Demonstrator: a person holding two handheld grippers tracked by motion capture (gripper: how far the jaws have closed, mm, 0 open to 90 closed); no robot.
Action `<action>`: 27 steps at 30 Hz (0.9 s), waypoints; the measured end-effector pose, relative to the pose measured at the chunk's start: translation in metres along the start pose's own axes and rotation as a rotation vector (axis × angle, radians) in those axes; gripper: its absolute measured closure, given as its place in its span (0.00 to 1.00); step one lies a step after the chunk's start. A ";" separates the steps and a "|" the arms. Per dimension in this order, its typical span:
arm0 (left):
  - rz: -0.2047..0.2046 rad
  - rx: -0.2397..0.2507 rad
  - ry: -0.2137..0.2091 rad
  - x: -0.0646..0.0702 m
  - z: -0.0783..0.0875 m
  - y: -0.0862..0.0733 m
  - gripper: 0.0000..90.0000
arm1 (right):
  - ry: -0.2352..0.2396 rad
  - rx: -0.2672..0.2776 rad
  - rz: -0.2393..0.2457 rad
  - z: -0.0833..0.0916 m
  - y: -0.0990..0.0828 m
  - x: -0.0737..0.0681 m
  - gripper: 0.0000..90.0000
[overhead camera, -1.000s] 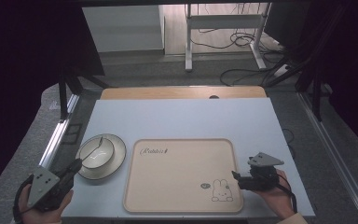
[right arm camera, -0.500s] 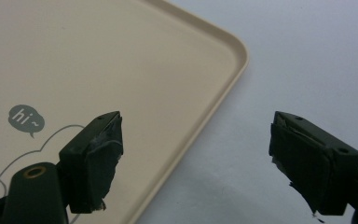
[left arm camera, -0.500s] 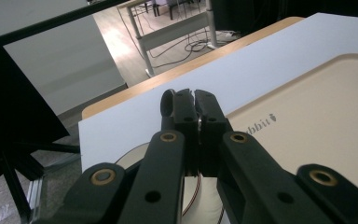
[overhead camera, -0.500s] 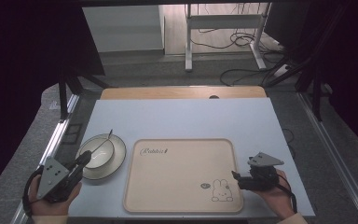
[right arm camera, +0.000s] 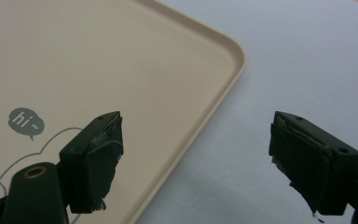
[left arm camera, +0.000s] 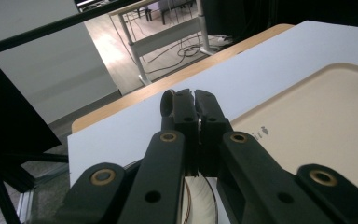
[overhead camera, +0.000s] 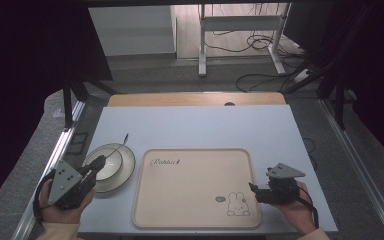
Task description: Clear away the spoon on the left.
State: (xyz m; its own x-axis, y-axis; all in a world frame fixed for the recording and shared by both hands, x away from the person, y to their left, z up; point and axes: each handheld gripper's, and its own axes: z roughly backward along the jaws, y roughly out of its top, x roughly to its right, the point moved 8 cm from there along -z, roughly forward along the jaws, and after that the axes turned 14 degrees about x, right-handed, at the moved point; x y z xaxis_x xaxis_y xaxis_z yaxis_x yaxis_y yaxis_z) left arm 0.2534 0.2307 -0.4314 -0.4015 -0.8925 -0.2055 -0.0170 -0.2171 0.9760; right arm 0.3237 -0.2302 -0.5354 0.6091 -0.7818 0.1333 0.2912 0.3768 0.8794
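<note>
The left gripper (overhead camera: 99,163) has moved forward and a little to the right since a second ago. Then it sat near the table's bottom left corner, just short of the plate (overhead camera: 125,172). Now its tip reaches over the near edge of the plate and the white bowl (overhead camera: 111,161) that sits on it. Its two black jaws are pressed together with nothing between them, as the left gripper view shows.

A thin dark handle (overhead camera: 124,138) sticks out of the bowl toward the back.

The right gripper (overhead camera: 253,188) has not moved. It rests at the right edge of the tan tray (overhead camera: 195,185), near the rabbit picture (overhead camera: 237,205). Its jaws are spread wide, one over the tray and one over the table (overhead camera: 205,125).
</note>
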 end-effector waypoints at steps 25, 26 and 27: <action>-0.035 -0.019 -0.105 0.031 -0.036 0.005 1.00 | -0.002 0.001 -0.004 0.001 0.000 0.000 0.20; -0.034 -0.021 -0.109 0.033 -0.037 0.004 1.00 | -0.003 0.001 -0.008 0.000 0.000 0.000 0.20; -0.033 -0.025 -0.111 0.034 -0.037 0.003 1.00 | -0.003 -0.002 -0.003 0.001 -0.001 0.001 0.20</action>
State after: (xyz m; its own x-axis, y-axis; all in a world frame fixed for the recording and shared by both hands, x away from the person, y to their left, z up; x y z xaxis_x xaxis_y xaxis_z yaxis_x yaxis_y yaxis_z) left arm 0.2734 0.1851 -0.4385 -0.5000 -0.8358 -0.2266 -0.0097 -0.2562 0.9666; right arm 0.3235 -0.2311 -0.5356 0.6060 -0.7845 0.1316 0.2945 0.3749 0.8790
